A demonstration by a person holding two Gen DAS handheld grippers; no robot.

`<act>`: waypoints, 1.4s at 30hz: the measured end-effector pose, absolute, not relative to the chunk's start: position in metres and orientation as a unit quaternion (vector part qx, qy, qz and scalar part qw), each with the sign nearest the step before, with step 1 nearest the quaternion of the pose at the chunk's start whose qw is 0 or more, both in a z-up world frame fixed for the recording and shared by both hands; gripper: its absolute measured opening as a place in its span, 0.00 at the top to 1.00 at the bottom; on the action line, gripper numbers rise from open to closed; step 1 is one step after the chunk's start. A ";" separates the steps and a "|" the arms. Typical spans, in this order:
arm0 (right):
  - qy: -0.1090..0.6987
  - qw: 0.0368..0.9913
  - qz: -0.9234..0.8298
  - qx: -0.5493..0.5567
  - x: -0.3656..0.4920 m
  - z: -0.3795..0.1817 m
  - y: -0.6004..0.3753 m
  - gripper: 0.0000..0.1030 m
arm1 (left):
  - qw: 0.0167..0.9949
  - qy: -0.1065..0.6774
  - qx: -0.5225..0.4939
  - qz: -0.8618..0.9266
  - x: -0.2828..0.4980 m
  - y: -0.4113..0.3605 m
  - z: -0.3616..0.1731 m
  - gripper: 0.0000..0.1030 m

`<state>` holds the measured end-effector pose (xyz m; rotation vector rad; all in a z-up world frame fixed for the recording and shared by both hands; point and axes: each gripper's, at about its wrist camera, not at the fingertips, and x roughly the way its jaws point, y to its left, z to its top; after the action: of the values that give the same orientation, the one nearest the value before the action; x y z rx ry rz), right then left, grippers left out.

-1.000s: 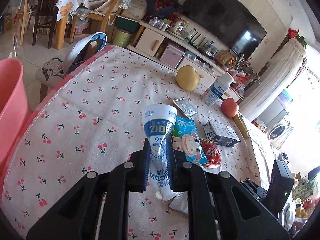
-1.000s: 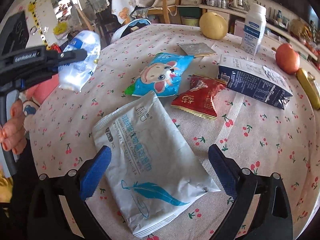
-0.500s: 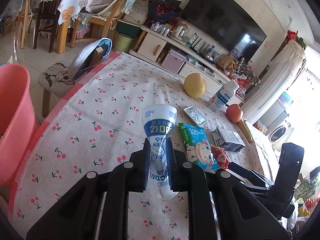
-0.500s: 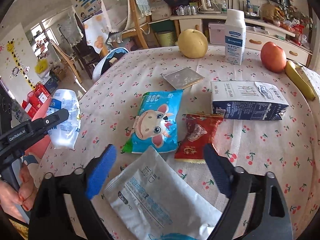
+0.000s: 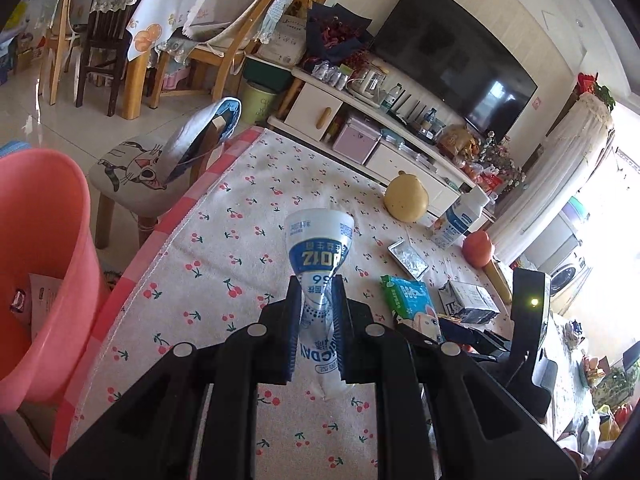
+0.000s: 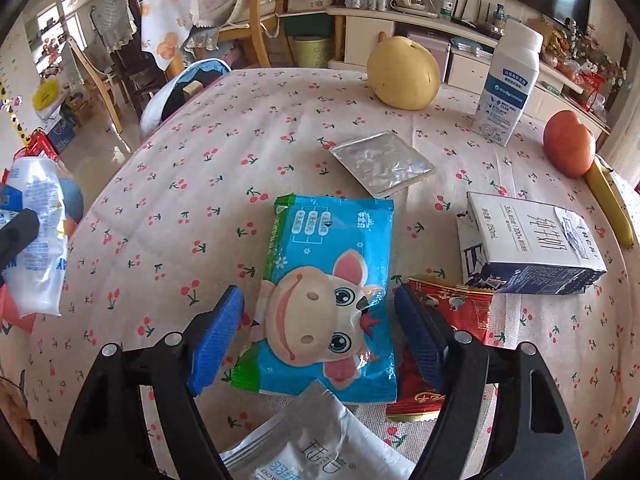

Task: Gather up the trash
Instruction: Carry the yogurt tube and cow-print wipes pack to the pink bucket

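At the bottom of the left wrist view, the left gripper has its jaws closed tight on one crumpled white-and-blue plastic pouch, which stands up out of the pads above the cherry-print tablecloth; a pink bucket with scraps inside fills the left edge of that frame, lower than the table. In the right wrist view, the right gripper sits low in the frame with its jaws part open, one blue pad on each side of the near end of one blue cartoon-cow wrapper, and the pads do not visibly press on it. One grey-white wipes pack lies at the bottom edge, one red snack packet just right of the cow wrapper, one dark-and-white milk carton on its side further right, and one silver foil sachet beyond. Farther off stand one yellow pear, one white milk bottle, one red apple and one banana. Against a second ago, the right gripper's jaws stand narrower and have gone from straddling the wipes pack to the cow wrapper, while the pink bucket takes up more of the left view and the left grip on the pouch is unchanged
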<state>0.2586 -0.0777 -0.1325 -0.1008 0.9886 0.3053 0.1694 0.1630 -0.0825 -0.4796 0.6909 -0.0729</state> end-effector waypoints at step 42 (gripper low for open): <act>0.361 0.879 0.309 -0.044 0.201 -0.029 0.087 0.61 | 0.913 0.249 -0.315 0.075 0.123 0.284 -0.063 0.84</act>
<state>0.2012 0.0872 -0.0290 -0.0921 0.7537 0.6447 0.1234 0.2843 -0.0633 -0.6499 0.5137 0.1552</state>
